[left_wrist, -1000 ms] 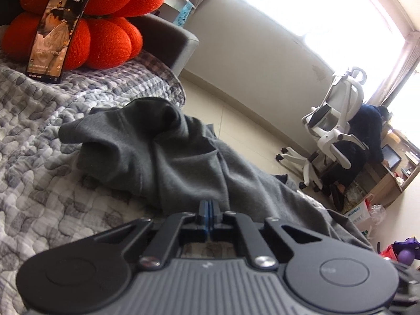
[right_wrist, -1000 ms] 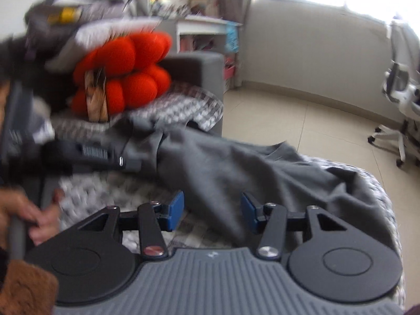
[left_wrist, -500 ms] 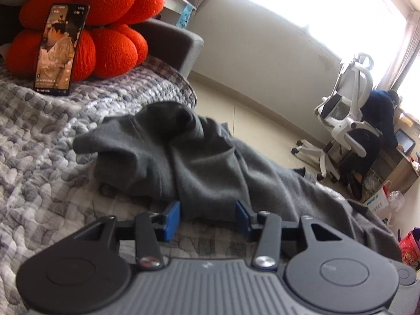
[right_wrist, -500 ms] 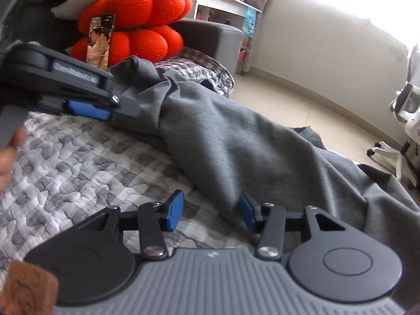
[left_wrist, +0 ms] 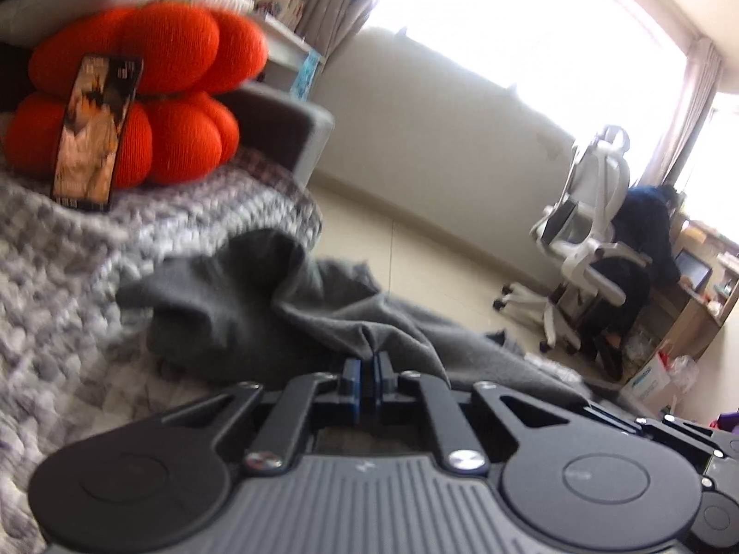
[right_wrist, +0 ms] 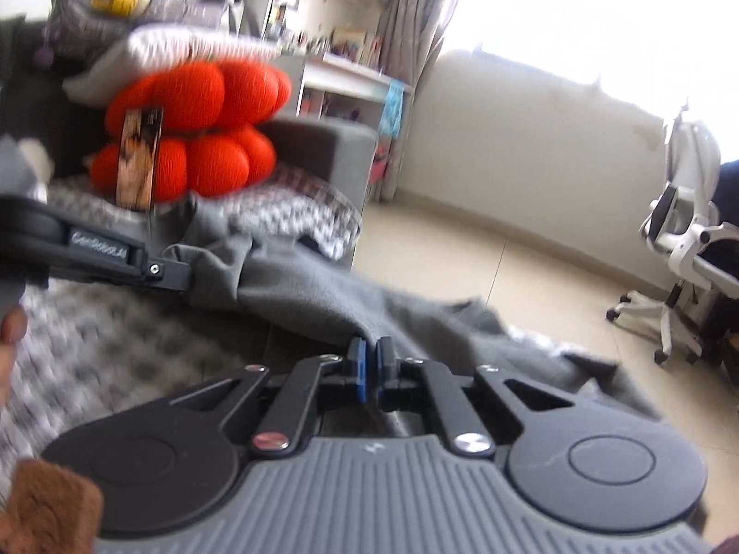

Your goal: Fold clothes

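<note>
A dark grey garment (left_wrist: 258,304) lies crumpled across the grey quilted bed (left_wrist: 55,277). My left gripper (left_wrist: 367,376) has its blue pads closing tight on a raised fold of this cloth, which bunches up just ahead of them. In the right wrist view the garment (right_wrist: 314,291) stretches from the left to the bed's right edge. There my right gripper (right_wrist: 370,367) is closing its blue pads on the cloth's near edge. The left gripper (right_wrist: 171,272) also shows at the left of that view, pinching the cloth a little above the quilt (right_wrist: 115,346).
An orange lobed cushion (left_wrist: 152,92) sits at the bed's head with a phone (left_wrist: 94,129) leaning on it. Beyond the bed's right edge is tiled floor (left_wrist: 415,249). A white office chair (left_wrist: 586,226) with a seated person (left_wrist: 646,231) is at a desk far right.
Half a second ago both grippers stood open over the garment; now both have closed on its cloth. The left gripper was shut a second ago, opened, then shut again, and has lifted slightly.
</note>
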The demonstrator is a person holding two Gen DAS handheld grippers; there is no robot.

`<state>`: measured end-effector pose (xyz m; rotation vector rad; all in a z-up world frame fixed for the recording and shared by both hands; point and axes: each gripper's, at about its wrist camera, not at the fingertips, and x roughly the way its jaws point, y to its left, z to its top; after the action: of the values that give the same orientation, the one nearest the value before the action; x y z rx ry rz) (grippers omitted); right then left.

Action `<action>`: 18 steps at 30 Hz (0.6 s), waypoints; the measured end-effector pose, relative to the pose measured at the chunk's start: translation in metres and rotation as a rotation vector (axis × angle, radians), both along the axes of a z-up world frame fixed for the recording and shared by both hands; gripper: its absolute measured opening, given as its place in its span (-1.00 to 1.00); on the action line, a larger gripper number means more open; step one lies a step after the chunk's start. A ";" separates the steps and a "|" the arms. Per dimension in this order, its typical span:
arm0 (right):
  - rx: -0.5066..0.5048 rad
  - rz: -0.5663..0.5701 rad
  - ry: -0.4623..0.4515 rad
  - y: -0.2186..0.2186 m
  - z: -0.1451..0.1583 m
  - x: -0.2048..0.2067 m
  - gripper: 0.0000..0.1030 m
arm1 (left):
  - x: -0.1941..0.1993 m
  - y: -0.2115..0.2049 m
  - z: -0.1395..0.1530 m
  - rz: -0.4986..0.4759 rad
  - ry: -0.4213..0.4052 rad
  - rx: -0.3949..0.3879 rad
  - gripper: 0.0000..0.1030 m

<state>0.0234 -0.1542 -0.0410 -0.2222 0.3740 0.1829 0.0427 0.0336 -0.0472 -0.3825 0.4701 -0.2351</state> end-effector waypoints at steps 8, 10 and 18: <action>0.080 -0.006 -0.068 -0.014 0.037 -0.012 -0.92 | -0.032 0.012 0.060 0.042 -0.177 -0.034 -0.91; 0.098 0.000 -0.072 -0.017 0.044 -0.013 -0.92 | -0.039 0.015 0.073 0.047 -0.210 -0.038 -0.92; 0.132 0.036 0.022 -0.021 0.043 0.020 -0.92 | -0.010 0.017 0.073 0.071 -0.154 -0.004 -0.91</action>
<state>0.0437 -0.1757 0.0019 -0.0973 0.3782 0.2449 0.0323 0.0502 0.0262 -0.3810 0.3045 -0.1945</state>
